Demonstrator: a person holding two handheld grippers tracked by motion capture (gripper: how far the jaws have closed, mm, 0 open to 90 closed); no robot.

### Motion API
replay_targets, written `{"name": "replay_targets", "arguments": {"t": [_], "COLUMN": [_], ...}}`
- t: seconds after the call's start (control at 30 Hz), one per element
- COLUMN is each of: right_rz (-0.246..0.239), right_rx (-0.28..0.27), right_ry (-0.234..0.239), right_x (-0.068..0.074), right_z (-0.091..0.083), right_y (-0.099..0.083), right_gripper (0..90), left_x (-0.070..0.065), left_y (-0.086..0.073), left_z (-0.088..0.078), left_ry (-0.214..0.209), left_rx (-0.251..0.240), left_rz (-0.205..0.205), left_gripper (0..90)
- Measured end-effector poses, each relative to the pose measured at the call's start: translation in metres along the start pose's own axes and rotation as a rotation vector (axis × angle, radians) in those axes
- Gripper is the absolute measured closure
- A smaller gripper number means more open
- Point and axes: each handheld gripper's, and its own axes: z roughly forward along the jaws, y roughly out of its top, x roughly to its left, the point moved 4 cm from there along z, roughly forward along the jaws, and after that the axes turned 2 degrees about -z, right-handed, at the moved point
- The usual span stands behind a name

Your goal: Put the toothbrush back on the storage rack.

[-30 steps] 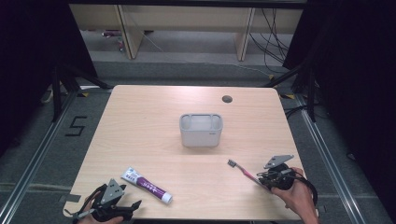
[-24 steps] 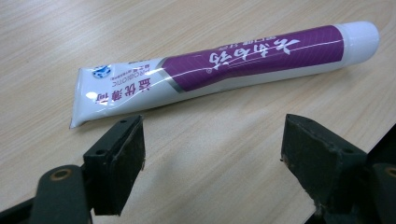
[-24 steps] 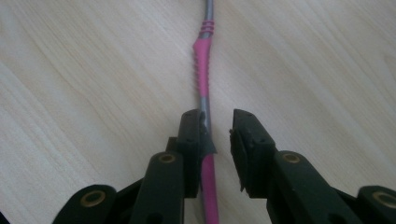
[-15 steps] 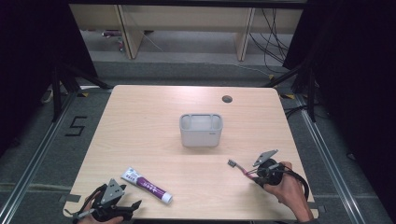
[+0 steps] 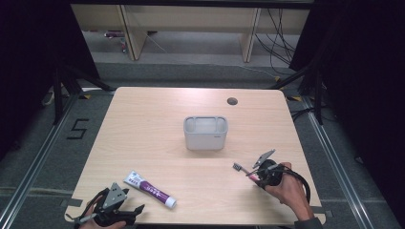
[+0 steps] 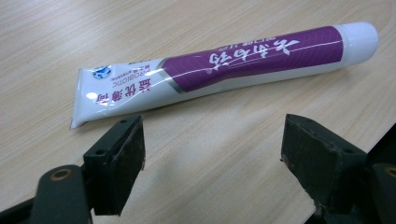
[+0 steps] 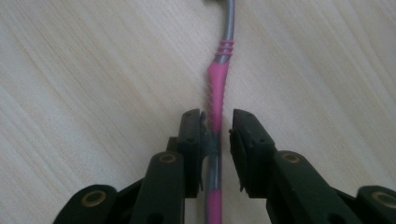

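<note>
A pink and grey toothbrush (image 5: 242, 169) lies on the wooden table (image 5: 143, 133) at the front right, its head pointing left. My right gripper (image 5: 255, 174) straddles its handle. In the right gripper view the handle (image 7: 217, 88) runs between the jaws of that gripper (image 7: 217, 122); it lies against the left pad, and a thin gap remains at the right pad. The jaws have just been closing. A white and purple toothpaste tube (image 5: 150, 190) lies at the front left. My left gripper (image 5: 133, 209) rests open just short of the tube (image 6: 224, 70), jaws wide (image 6: 212, 133), nothing between them.
A grey two-compartment holder (image 5: 205, 132) stands upright at the middle of the table. A round cable hole (image 5: 232, 101) sits near the far edge. Both grippers are close to the table's front edge. Shelving and cables lie beyond the table.
My right gripper has slid left along the toothbrush handle, toward its head. The toothbrush, the tube and my left gripper have stayed put.
</note>
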Motion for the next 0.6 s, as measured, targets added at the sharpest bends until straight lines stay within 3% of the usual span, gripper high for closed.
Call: {"name": "replay_targets", "arguments": {"t": [0.2,0.27,0.33,0.4,0.5,0.53,0.6], "right_rz": [-0.007,0.01,-0.006,-0.007,-0.009,-0.005,-0.02], "right_rx": [0.023,0.033,0.034,0.049,0.063,0.068,0.081], "right_ry": [0.002,0.023,0.024,0.033,0.038,0.044,0.042], "right_x": [-0.0025,-0.0016,-0.0032,-0.003,-0.0037,-0.0033,-0.004], "right_z": [0.0028,0.0043,0.0052,0.0069,0.0071,0.0069,0.0075], "right_y": [-0.0008,-0.001,-0.0007,-0.0004,0.0005,0.0009,0.002], "right_gripper": [75.6,76.7,77.2,79.4,81.1,81.7,82.6], "left_x": [-0.0011,0.0022,0.0016,-0.0018,-0.0001,-0.0014,-0.001], "left_y": [0.0003,0.0016,0.0018,0.0013,0.0005,0.001,0.0012], "left_z": [0.0,0.001,0.0009,0.0019,0.0002,0.0015,0.0012], "left_ry": [-0.003,0.002,0.005,0.002,0.001,0.0,0.006], "left_rx": [0.002,-0.006,-0.007,-0.018,0.005,-0.013,-0.009], "left_rz": [-0.01,0.025,0.018,-0.021,0.002,-0.014,-0.007], "left_gripper": [21.4,21.4,21.4,21.5,21.4,21.4,21.4]}}
